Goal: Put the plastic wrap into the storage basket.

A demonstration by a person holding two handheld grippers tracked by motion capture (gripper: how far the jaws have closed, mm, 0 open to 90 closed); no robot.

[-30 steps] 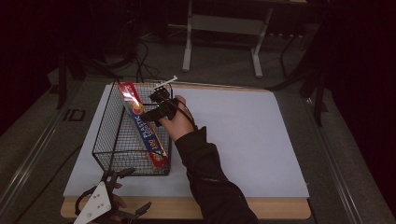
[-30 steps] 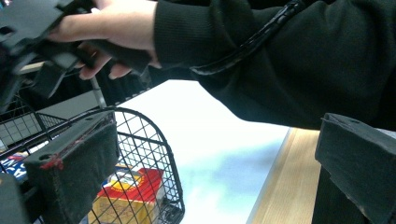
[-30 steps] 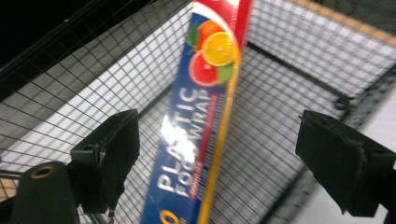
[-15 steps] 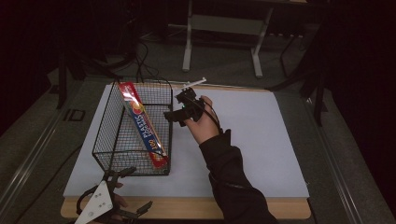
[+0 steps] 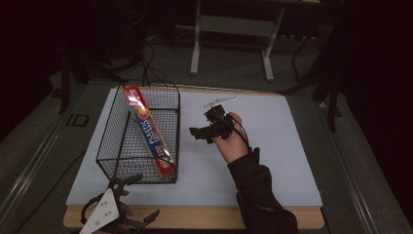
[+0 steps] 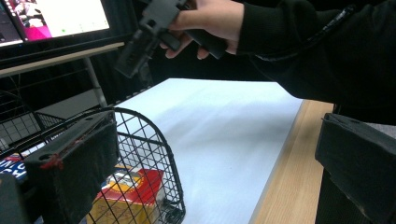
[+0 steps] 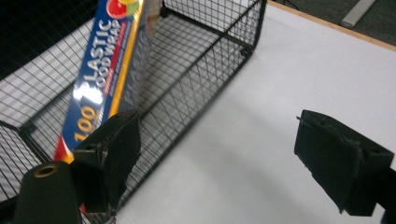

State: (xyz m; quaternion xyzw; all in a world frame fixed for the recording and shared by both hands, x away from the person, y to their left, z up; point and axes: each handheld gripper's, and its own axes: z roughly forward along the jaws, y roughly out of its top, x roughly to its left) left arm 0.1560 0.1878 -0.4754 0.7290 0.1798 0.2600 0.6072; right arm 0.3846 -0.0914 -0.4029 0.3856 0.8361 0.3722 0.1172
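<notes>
- My right gripper hangs beside the wire basket, jaws wide, empty.
- The plastic wrap box lies in the basket, leaning, long axis near-to-far, its far end higher.

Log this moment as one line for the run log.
plastic wrap box: leaning in wire basket | right gripper: open, empty, beside basket | left gripper: open, near table edge

Left tongs: lower part cut off by the high view's bottom edge. Wrap box: top cut by the right gripper view's upper edge, lettering partly behind basket wire. Screen: contents blurred, cropped.
</notes>
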